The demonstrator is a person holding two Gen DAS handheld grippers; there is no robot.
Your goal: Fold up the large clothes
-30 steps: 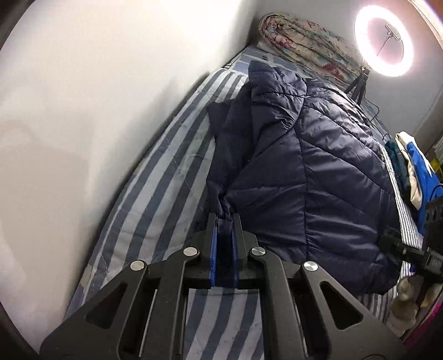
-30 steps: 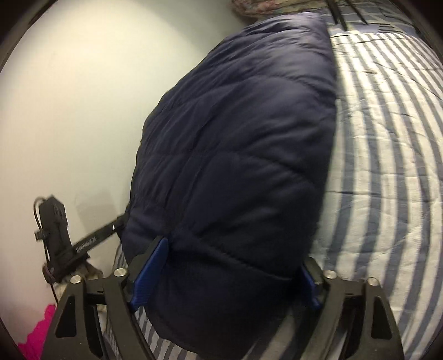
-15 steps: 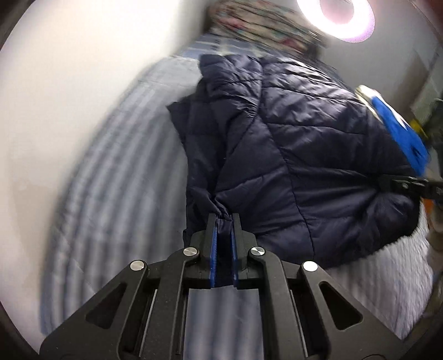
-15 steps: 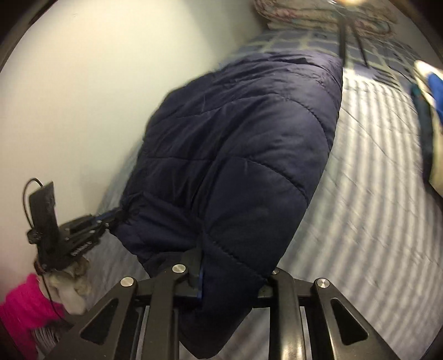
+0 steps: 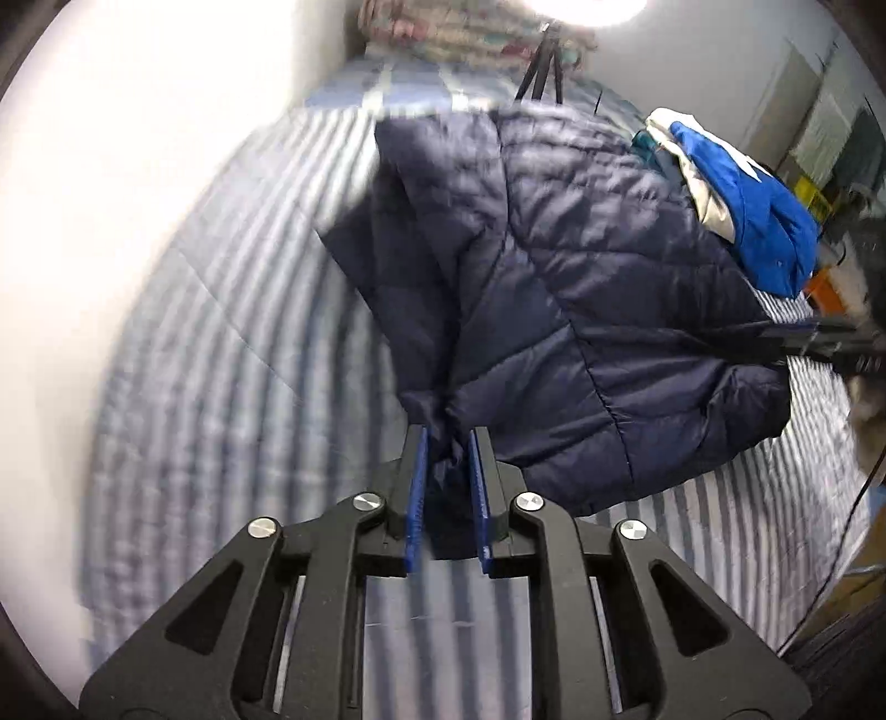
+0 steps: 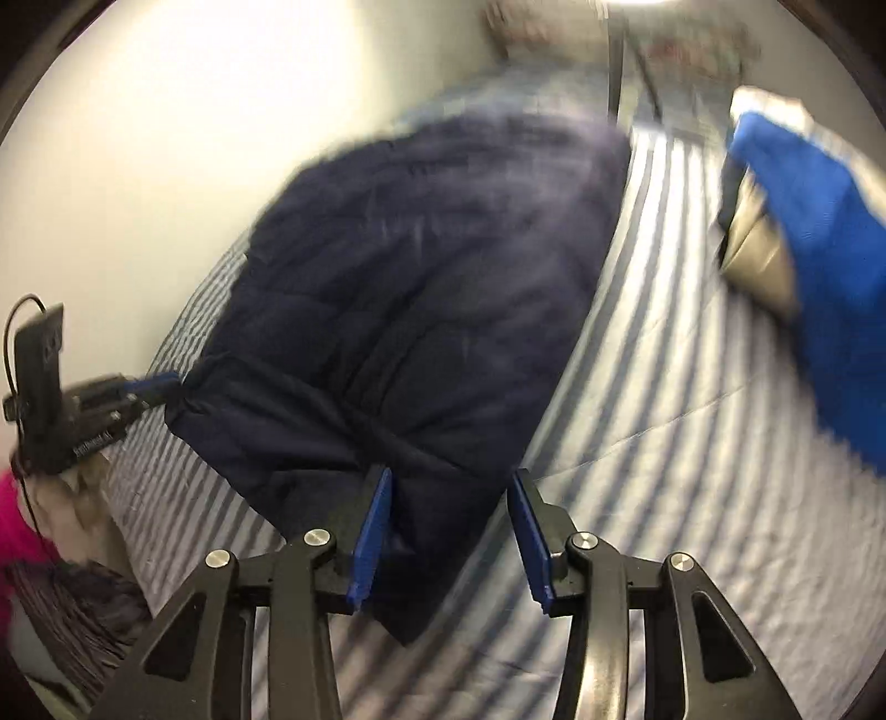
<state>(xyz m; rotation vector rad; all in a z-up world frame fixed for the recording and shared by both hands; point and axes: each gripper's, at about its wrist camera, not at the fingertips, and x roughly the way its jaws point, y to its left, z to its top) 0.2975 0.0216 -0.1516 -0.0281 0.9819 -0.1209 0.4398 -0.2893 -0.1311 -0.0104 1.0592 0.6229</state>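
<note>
A navy quilted jacket (image 5: 581, 277) lies bunched on the striped bed sheet (image 5: 221, 360). My left gripper (image 5: 446, 435) pinches a gathered corner of it. Its jaws are opening a little, and the fabric still fills the narrow gap. In the right wrist view the jacket (image 6: 415, 266) is blurred. My right gripper (image 6: 451, 476) straddles its near hem with jaws opening: the cloth touches the left pad and stands clear of the right one. The left gripper (image 6: 160, 382) shows at the jacket's left corner, which is drawn to a point. The right gripper (image 5: 830, 343) is a dark blur at the jacket's right edge.
A blue and white garment (image 5: 758, 221) lies on the bed right of the jacket, also in the right wrist view (image 6: 819, 266). A tripod (image 5: 545, 72) and a floral quilt (image 5: 443, 33) stand at the bed's far end. A pale wall (image 5: 111, 166) runs along the left.
Both grippers have moved and rolled with the jacket's near edge. The right jaws closed on the hem, then widened again. The left jaws parted slightly around the corner.
</note>
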